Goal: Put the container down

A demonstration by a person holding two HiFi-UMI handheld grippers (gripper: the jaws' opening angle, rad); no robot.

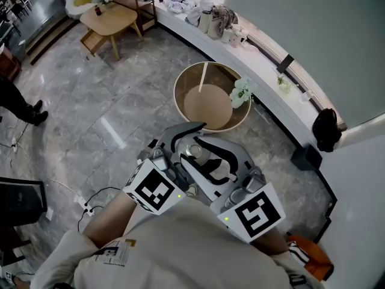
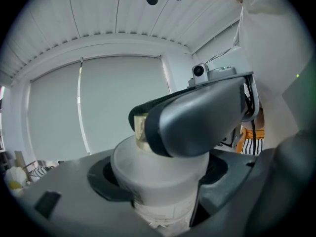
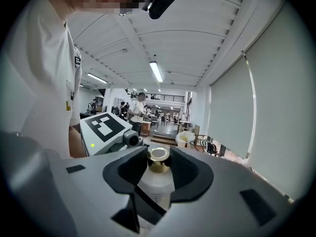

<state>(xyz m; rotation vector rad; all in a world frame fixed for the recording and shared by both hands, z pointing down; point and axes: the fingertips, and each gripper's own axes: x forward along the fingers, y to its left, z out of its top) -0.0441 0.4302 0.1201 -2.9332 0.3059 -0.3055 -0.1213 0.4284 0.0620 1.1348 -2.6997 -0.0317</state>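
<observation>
A white container [image 1: 197,153] with a gold cap hangs in the air close to my chest, above the marble floor. Both grippers are on it. My left gripper [image 1: 191,151] comes in from the lower left, and its jaws stand wide around the container's white body [image 2: 158,174] with the pads pressing its sides. My right gripper [image 1: 209,163] comes in from the lower right. In the left gripper view one of its grey jaws covers most of the gold cap [image 2: 140,131]. In the right gripper view its dark pads close on the container's shoulder [image 3: 157,184], below the gold cap [image 3: 159,157].
Just beyond the grippers stands a round wood-rimmed table [image 1: 183,80] with white flowers [image 1: 240,92]. A curved white ledge [image 1: 264,59] with clutter runs along the wall. A small wooden table [image 1: 111,18] stands far left, a black bag [image 1: 326,128] at right, and a cable [image 1: 90,205] lies on the floor.
</observation>
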